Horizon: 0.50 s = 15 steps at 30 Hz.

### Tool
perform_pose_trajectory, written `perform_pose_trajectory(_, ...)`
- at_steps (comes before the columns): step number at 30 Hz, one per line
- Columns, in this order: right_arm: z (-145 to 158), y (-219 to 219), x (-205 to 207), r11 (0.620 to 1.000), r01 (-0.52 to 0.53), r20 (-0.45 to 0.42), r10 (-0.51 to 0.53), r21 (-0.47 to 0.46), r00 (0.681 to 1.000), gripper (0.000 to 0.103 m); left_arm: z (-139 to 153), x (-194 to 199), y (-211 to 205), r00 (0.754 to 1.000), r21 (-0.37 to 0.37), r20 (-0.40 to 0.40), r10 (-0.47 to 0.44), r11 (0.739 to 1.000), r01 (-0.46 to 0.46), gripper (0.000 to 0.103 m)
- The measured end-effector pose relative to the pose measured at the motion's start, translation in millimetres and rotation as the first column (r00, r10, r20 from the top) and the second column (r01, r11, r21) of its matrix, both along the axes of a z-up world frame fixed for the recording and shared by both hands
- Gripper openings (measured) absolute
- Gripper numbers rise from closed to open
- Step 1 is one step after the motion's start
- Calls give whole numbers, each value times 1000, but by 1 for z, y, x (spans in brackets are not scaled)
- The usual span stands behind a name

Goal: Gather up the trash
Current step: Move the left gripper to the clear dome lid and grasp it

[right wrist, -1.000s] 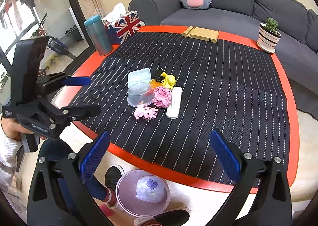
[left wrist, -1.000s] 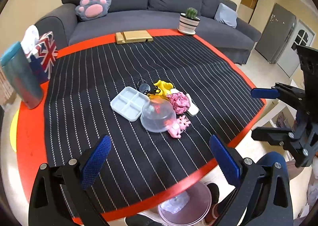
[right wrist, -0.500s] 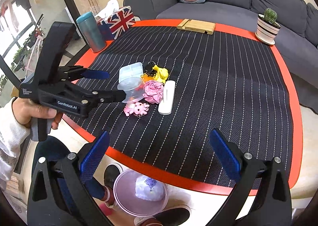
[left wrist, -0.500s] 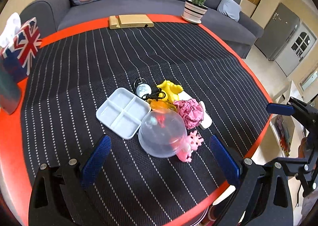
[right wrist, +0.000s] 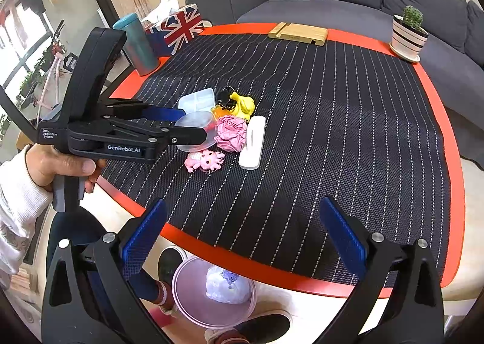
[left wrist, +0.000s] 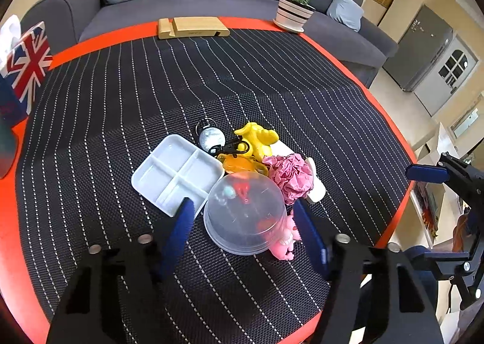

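A clear plastic dome (left wrist: 245,214) lies in a small pile on the striped mat, touching a crumpled pink paper ball (left wrist: 290,176), a white compartment tray (left wrist: 178,171) and a pink toy (left wrist: 284,241). My left gripper (left wrist: 243,223) straddles the dome and its jaws are closing; a thin gap still shows on each side. From the right wrist view the left gripper (right wrist: 193,124) reaches in from the left, with the dome (right wrist: 196,123) between its fingers. My right gripper (right wrist: 242,217) hangs open over the table's near edge, holding nothing.
A pink bin (right wrist: 187,304) with a white crumpled bag inside stands on the floor below the table edge. A yellow toy (left wrist: 257,138), a keychain ball (left wrist: 211,136) and a white bar (right wrist: 252,144) sit in the pile. Cactus pot (right wrist: 407,38), wooden stand (right wrist: 298,34), flag box (right wrist: 178,27).
My left gripper has moved forward and down over the pile, and its jaws have narrowed from wide apart to close around the clear dome. The right gripper has stayed put.
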State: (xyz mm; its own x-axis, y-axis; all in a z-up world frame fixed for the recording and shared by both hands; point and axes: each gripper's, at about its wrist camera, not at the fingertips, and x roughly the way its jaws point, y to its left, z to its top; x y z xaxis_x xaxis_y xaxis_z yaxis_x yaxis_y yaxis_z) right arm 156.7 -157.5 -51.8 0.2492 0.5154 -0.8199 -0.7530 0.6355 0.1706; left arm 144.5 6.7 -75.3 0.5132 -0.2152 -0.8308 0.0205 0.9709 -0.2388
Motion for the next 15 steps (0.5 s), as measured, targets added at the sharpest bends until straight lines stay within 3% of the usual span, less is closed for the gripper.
perform_pose_trajectory(1, 0, 0, 0, 1000, 0, 0, 0, -1, 1000, 99, 0, 0, -1, 1000, -1, -3, -4, 1000, 4, 52)
perform_pose_trajectory(15, 3, 7, 2, 1000, -8, 9, 8, 0, 1000, 99, 17, -15, -3, 999, 9, 42, -7, 1000, 7, 52)
